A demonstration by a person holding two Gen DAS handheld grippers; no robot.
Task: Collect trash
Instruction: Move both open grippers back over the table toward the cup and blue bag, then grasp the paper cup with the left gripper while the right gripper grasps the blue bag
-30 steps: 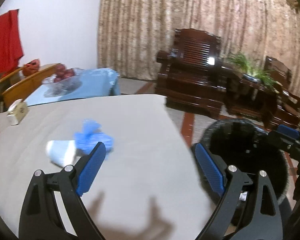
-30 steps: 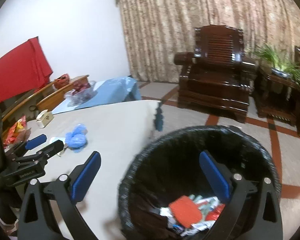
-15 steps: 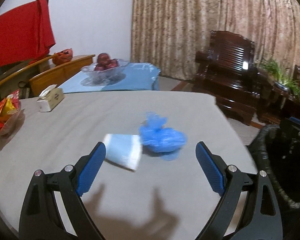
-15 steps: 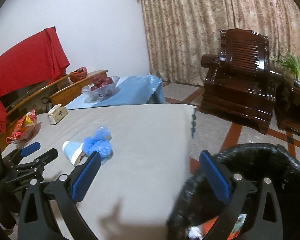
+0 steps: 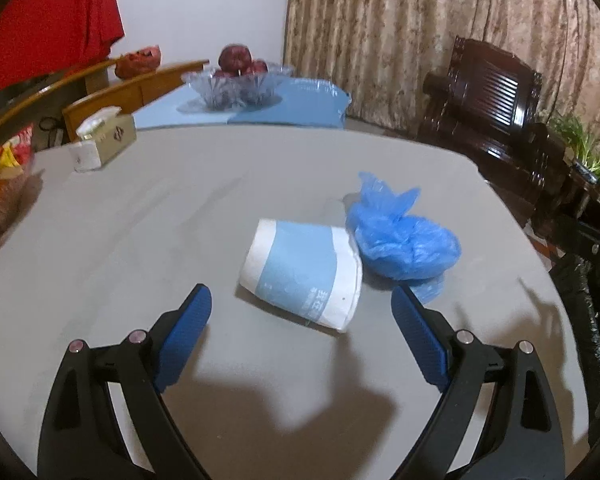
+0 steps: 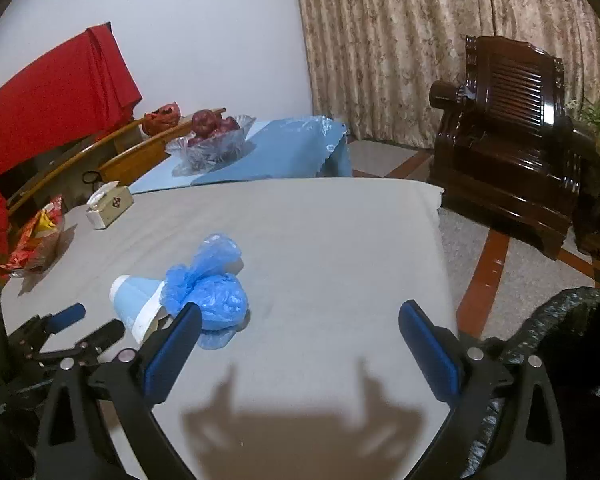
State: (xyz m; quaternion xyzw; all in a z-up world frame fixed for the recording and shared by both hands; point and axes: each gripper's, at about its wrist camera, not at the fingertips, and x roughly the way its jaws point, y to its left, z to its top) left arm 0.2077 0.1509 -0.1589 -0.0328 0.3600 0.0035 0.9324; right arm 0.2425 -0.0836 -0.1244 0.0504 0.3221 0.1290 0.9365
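A crushed white-and-blue paper cup [image 5: 302, 273] lies on its side on the grey table [image 5: 140, 208], touching a knotted blue plastic bag [image 5: 398, 236] to its right. My left gripper [image 5: 302, 312] is open and empty, just short of the cup, its jaws spread wider than the cup. In the right wrist view the cup [image 6: 134, 300] and bag [image 6: 210, 288] lie left of centre. My right gripper [image 6: 300, 332] is open and empty above the table, right of the bag. The left gripper [image 6: 74, 328] shows at the lower left. A black-lined trash bin [image 6: 572, 344] stands off the table's right edge.
A tissue box [image 5: 104, 142] and a red snack bag [image 5: 4, 172] sit at the table's left. A glass bowl of apples [image 5: 238, 80] stands on a blue-covered table behind. Dark wooden armchairs [image 6: 512, 128] and a plant [image 5: 584, 152] stand to the right.
Both grippers swung left from the trash bin to the table. The left gripper has come close to the cup, which now lies between its open jaws' line. The bin slid to the right edge.
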